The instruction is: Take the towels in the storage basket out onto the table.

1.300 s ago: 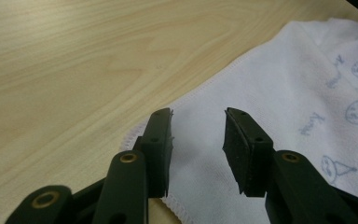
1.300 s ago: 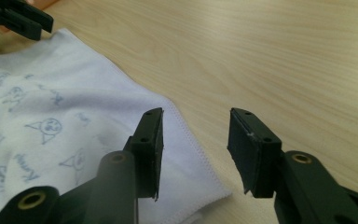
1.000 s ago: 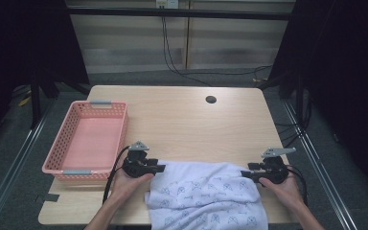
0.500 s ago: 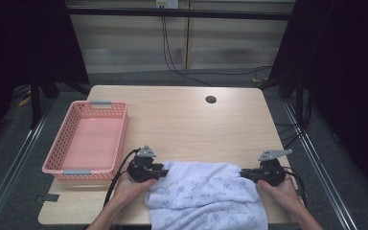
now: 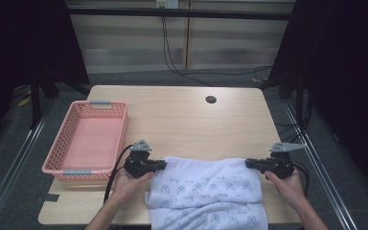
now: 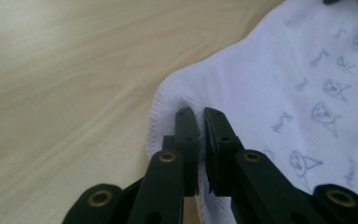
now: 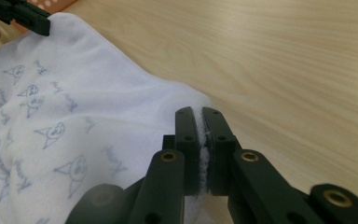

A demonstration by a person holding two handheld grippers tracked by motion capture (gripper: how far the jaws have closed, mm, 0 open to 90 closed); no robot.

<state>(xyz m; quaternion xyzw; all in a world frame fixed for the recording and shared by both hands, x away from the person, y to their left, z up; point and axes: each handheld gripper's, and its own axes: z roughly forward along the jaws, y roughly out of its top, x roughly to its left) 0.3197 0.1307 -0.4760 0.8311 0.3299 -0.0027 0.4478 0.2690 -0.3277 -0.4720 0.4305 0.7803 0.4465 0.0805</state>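
Note:
A white towel [image 5: 210,191] printed with small blue figures lies at the table's front edge and hangs over it. My left gripper [image 5: 163,164] is shut on its far left corner, and the cloth [image 6: 279,79] is pinched between the black jaws [image 6: 201,114]. My right gripper [image 5: 249,164] is shut on the far right corner. In the right gripper view a fold of the towel [image 7: 74,102] sits squeezed between the jaws [image 7: 199,114]. The far edge is stretched between the two grippers.
A pink plastic basket [image 5: 57,165] stands at the table's left side, just beside my left hand. The wooden table [image 5: 182,120] has a round cable hole [image 5: 211,99] near its far edge. Dark curtains and metal rails flank the table.
Both grippers have moved toward the table's front edge with the towel's corners held, dragging the cloth nearer and farther over the edge. The left gripper also shifted slightly right.

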